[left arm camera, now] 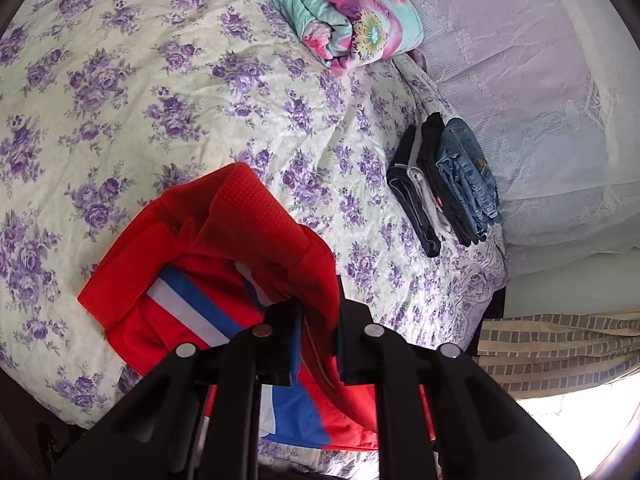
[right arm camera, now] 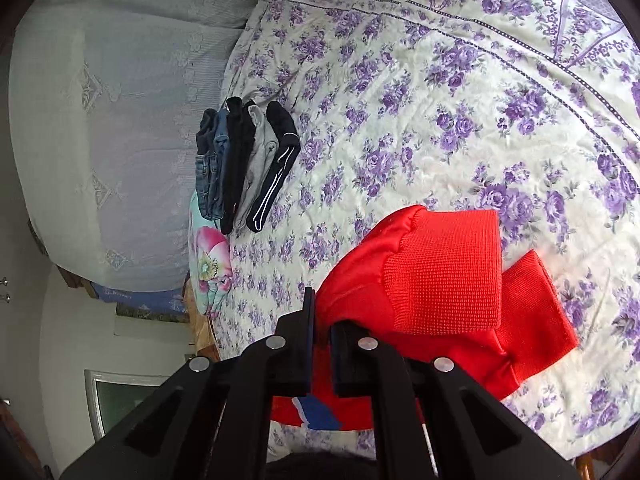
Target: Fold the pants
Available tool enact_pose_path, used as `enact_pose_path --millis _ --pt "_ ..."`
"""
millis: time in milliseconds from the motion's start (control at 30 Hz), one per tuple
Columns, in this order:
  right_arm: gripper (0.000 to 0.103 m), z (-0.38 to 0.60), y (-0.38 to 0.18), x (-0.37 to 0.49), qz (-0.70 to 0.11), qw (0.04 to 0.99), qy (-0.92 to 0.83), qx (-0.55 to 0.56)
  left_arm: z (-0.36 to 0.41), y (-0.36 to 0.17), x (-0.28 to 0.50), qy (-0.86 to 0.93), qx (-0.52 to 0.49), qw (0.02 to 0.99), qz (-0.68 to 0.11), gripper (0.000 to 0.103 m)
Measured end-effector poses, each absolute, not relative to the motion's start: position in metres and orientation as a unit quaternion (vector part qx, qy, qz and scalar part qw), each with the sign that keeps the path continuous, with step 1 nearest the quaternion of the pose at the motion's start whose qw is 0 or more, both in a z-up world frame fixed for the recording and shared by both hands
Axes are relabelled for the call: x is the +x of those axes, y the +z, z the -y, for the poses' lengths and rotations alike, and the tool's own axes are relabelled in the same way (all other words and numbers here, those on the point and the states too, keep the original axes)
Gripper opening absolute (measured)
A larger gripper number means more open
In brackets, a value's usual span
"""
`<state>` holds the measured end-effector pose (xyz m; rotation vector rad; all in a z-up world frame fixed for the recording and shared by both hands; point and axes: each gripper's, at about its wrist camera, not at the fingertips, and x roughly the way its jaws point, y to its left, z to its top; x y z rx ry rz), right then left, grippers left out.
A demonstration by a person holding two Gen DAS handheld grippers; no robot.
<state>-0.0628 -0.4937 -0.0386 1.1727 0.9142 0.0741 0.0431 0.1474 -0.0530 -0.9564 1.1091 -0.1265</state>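
Note:
Red track pants (left arm camera: 224, 240) with a white and blue side stripe lie partly folded on the flowered bedspread. Their ribbed cuffs (right arm camera: 448, 272) are doubled over the body of the pants. My left gripper (left arm camera: 320, 320) is shut on a fold of the red fabric and lifts it a little. My right gripper (right arm camera: 322, 320) is shut on another edge of the same pants (right arm camera: 420, 280), close to the bed surface. The part of the pants under both grippers is hidden.
A stack of several folded pants (left arm camera: 448, 184) lies near the pillows, also in the right wrist view (right arm camera: 244, 164). A rolled flowered quilt (left arm camera: 348, 12) lies beyond. Lace-covered pillows (left arm camera: 540, 80) line one side. The bedspread (right arm camera: 440, 100) stretches wide around the red pants.

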Motion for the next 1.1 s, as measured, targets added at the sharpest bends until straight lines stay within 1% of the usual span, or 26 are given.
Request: enact_pose_path --millis 100,133,167,200,233,267,300,333,367,400,467,567,700,767,833,933,1100 --pt "0.006 0.507 -0.054 -0.021 -0.414 0.711 0.026 0.568 -0.143 -0.056 0.092 -0.066 -0.428 0.743 -0.510 0.012" --pt "0.010 0.514 -0.062 0.004 -0.412 0.706 0.025 0.576 -0.142 -0.059 0.112 -0.062 -0.425 0.747 -0.508 0.013" --pt "0.015 0.521 -0.070 0.032 -0.413 0.702 0.028 0.580 -0.141 -0.066 0.136 -0.057 -0.424 0.750 -0.505 0.017" --pt "0.043 0.527 -0.078 0.064 -0.418 0.697 0.029 0.583 -0.139 -0.073 0.156 -0.052 -0.416 0.750 -0.511 0.021" --pt "0.062 0.530 -0.083 0.093 -0.427 0.695 0.027 0.579 -0.139 -0.083 0.172 -0.040 -0.422 0.743 -0.518 0.028" --pt "0.073 0.532 -0.082 0.114 -0.437 0.700 0.016 0.565 -0.141 -0.089 0.179 -0.027 -0.436 0.733 -0.521 0.038" --pt "0.073 0.530 -0.073 0.127 -0.433 0.717 0.012 0.546 -0.142 -0.091 0.181 -0.027 -0.442 0.730 -0.520 0.045" --pt "0.073 0.526 -0.064 0.134 -0.430 0.732 0.024 0.528 -0.142 -0.088 0.180 -0.038 -0.436 0.737 -0.516 0.063" --pt "0.073 0.522 -0.057 0.136 -0.433 0.742 0.036 0.511 -0.142 -0.085 0.178 -0.048 -0.420 0.745 -0.517 0.086" --pt "0.073 0.519 -0.053 0.134 -0.439 0.751 0.040 0.493 -0.144 -0.084 0.173 -0.046 -0.404 0.751 -0.520 0.092" --pt "0.073 0.515 -0.053 0.119 -0.450 0.766 0.024 0.458 -0.154 -0.088 0.155 -0.035 -0.405 0.750 -0.522 0.092" --pt "0.073 0.510 -0.072 0.090 -0.471 0.772 0.005 0.426 -0.174 -0.096 0.122 -0.037 -0.428 0.738 -0.520 0.092" --pt "0.073 0.508 -0.111 0.063 -0.477 0.751 -0.001 0.457 -0.201 -0.098 0.066 0.005 -0.421 0.743 -0.519 0.092" --pt "0.073 0.506 -0.117 0.049 -0.475 0.746 -0.002 0.466 -0.211 -0.097 0.036 0.019 -0.421 0.743 -0.520 0.092" --pt "0.073 0.504 -0.117 0.029 -0.477 0.741 0.007 0.473 -0.215 -0.097 0.009 0.026 -0.421 0.745 -0.517 0.092" --pt "0.073 0.497 -0.107 -0.001 -0.490 0.747 0.011 0.449 -0.211 -0.111 -0.015 0.018 -0.429 0.733 -0.528 0.092" --pt "0.073 0.491 -0.090 -0.038 -0.477 0.753 0.022 0.452 -0.187 -0.140 -0.013 -0.020 -0.437 0.717 -0.542 0.092"
